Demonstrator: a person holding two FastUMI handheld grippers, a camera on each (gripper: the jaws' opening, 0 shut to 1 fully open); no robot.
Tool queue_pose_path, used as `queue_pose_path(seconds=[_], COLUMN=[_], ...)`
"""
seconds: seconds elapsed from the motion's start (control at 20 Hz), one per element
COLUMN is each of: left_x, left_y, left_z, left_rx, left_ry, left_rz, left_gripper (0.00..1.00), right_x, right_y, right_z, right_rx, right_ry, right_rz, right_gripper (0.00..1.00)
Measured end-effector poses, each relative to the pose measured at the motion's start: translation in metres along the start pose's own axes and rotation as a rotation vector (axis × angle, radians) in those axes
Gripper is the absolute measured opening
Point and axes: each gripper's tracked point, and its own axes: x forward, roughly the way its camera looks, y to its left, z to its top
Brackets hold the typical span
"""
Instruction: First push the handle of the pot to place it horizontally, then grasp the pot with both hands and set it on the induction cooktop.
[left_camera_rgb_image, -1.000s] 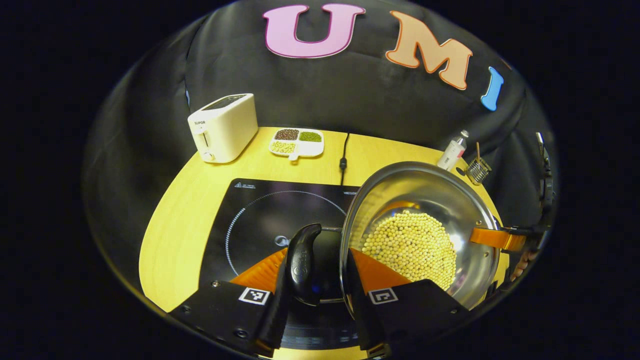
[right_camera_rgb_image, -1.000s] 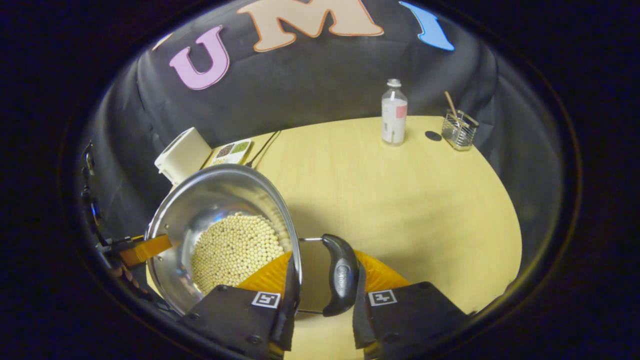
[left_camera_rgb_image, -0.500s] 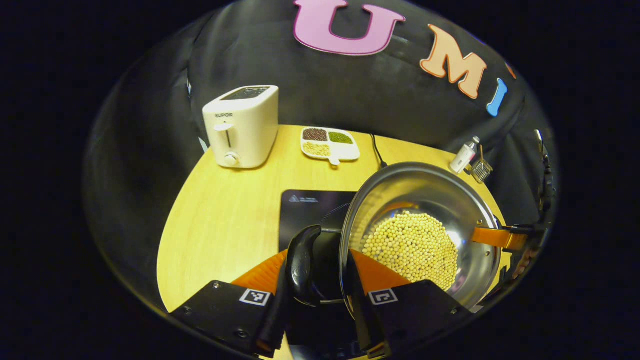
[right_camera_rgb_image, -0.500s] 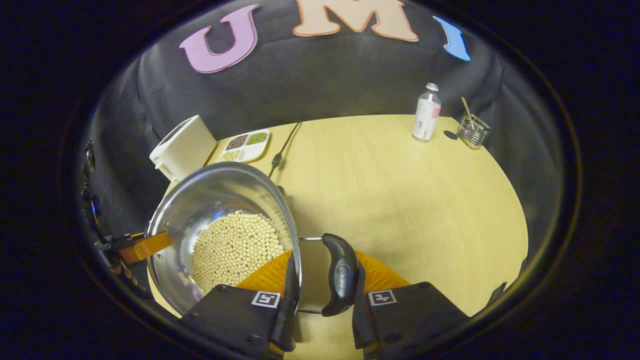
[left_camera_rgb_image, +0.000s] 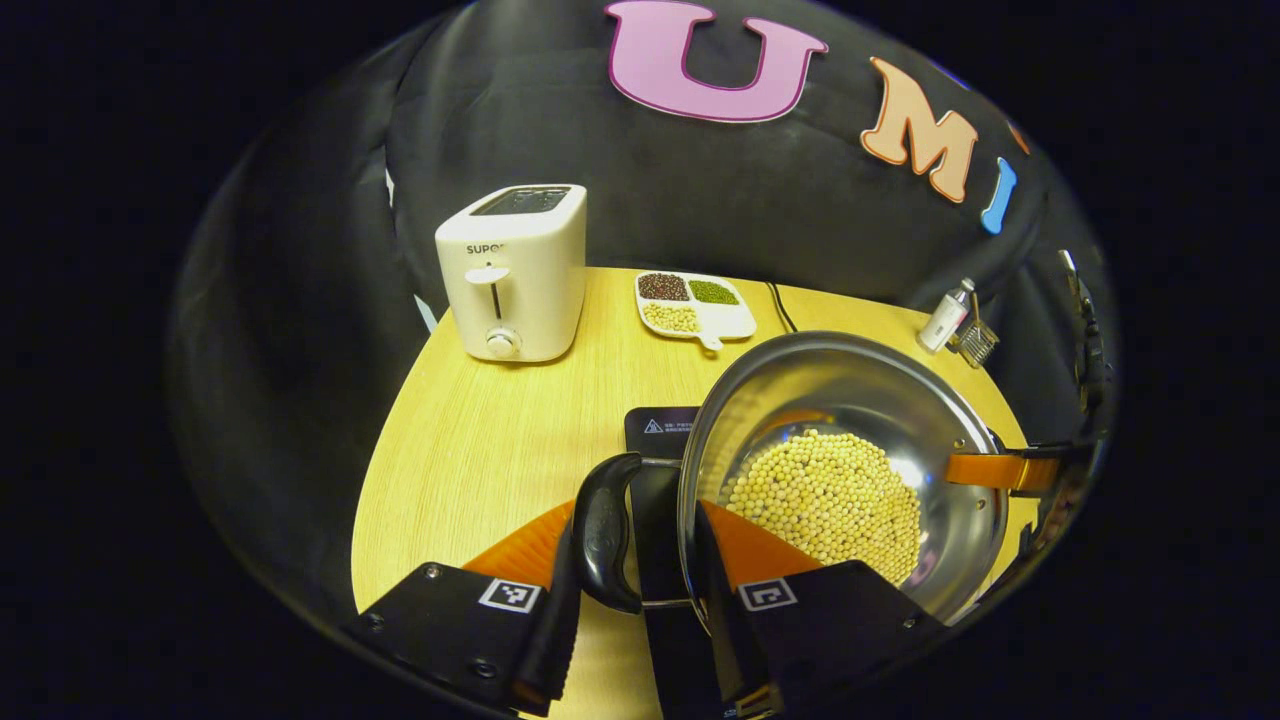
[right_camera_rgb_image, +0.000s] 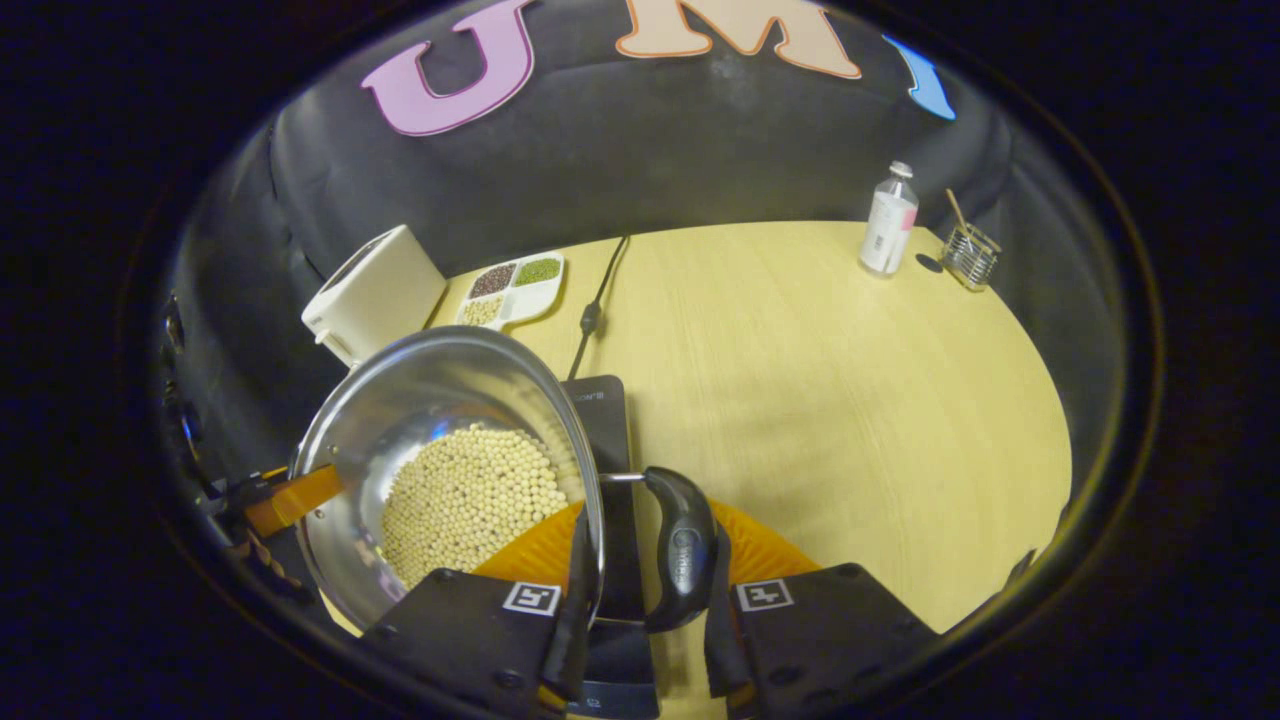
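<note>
Stainless steel, round and mirror-bright, the pot (left_camera_rgb_image: 850, 450) hung between our two grippers, its bowl half covered by a bed of small pale round beans (left_camera_rgb_image: 825, 495). Our left gripper (left_camera_rgb_image: 635, 600) had its two fingers closed around the pot's left side: one finger lay outside the glossy black curved handle (left_camera_rgb_image: 603, 530), the other inside the thin rolled rim. Our right gripper (right_camera_rgb_image: 640, 605) held the opposite side likewise, one finger within the rim and one outside the second black handle (right_camera_rgb_image: 682, 545). In the left gripper view that right gripper showed as a flat strip against the pot's far rim.

Beneath the pot lay the cooktop (left_camera_rgb_image: 660, 435), a flat slab of smooth black glass with squared corners; in both views the pot sat over it, though we could not tell whether its base touched the glass. A thin black cord (right_camera_rgb_image: 597, 290) ran from the cooktop toward the back of the pale wood-grain table (right_camera_rgb_image: 820, 380).

Beyond the pot stood a boxy cream toaster (left_camera_rgb_image: 515, 270) with rounded edges, and just beside it a white divided dish (left_camera_rgb_image: 693, 305) of dark, green and pale grains. Behind the pot on the other side stood a clear bottle (right_camera_rgb_image: 888, 220) near a small wire basket (right_camera_rgb_image: 970, 255).
</note>
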Motion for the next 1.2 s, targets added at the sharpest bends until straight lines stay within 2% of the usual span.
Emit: queue_pose_path(seconds=[0.05,0.15,0.2,0.25,0.3,0.35,0.4,0.45,0.5,0.55,0.6,0.7,0.8,0.85,1.0,1.05,1.2], left_x=[0.000,-0.003,-0.004,-0.004,-0.005,-0.008,-0.009,-0.012,-0.014,-0.014,-0.016,-0.025,-0.032,-0.036,-0.051,-0.058,-0.082], left_y=[0.000,0.000,0.000,-0.003,-0.005,-0.008,-0.010,-0.013,-0.015,-0.014,-0.013,-0.015,-0.017,-0.018,-0.022,-0.025,-0.040], left_z=[0.000,-0.004,-0.003,-0.004,-0.005,-0.004,-0.003,0.000,0.004,0.001,0.000,0.004,0.011,0.014,0.022,0.029,0.045], left_rx=[0.006,-0.007,-0.014,-0.021,-0.021,-0.020,-0.015,-0.011,-0.008,-0.012,-0.024,-0.037,-0.024,-0.014,0.008,0.019,0.088], left_ry=[0.004,0.017,0.009,0.009,0.005,-0.001,-0.007,-0.021,-0.034,-0.029,-0.026,-0.043,-0.079,-0.088,-0.120,-0.146,-0.205], left_rz=[0.004,0.019,0.027,0.022,0.020,0.012,0.011,0.009,0.015,0.028,0.040,0.066,0.086,0.102,0.136,0.145,0.184], left_gripper=[0.57,0.60,0.63,0.65,0.65,0.72,0.69,0.83,0.82,0.89,0.94,0.90,0.95,0.98,1.00,0.98,0.98], right_x=[0.000,-0.001,-0.002,-0.002,-0.001,-0.002,-0.003,-0.002,-0.005,-0.008,-0.009,-0.015,-0.023,-0.029,-0.045,-0.052,-0.074], right_y=[0.000,-0.001,-0.001,-0.003,-0.003,-0.004,-0.004,-0.004,-0.003,-0.003,-0.005,-0.012,-0.017,-0.018,-0.023,-0.025,-0.039], right_z=[-0.003,-0.003,-0.004,-0.004,-0.008,-0.008,-0.006,-0.001,0.001,0.006,0.010,0.019,0.027,0.030,0.038,0.043,0.051], right_rx=[0.010,0.011,0.010,0.005,0.004,0.008,0.021,0.034,0.044,0.053,0.065,0.079,0.087,0.090,0.099,0.103,0.103], right_ry=[0.006,0.009,0.008,0.009,0.013,0.015,0.005,-0.010,-0.019,-0.028,-0.037,-0.064,-0.099,-0.111,-0.154,-0.170,-0.204], right_rz=[0.002,0.005,0.004,0.001,0.000,-0.001,0.000,0.006,0.012,0.023,0.029,0.031,0.036,0.046,0.067,0.081,0.115], right_gripper=[0.43,0.43,0.50,0.46,0.54,0.52,0.53,0.58,0.60,0.68,0.72,0.75,1.00,0.94,0.94,1.00,1.00])
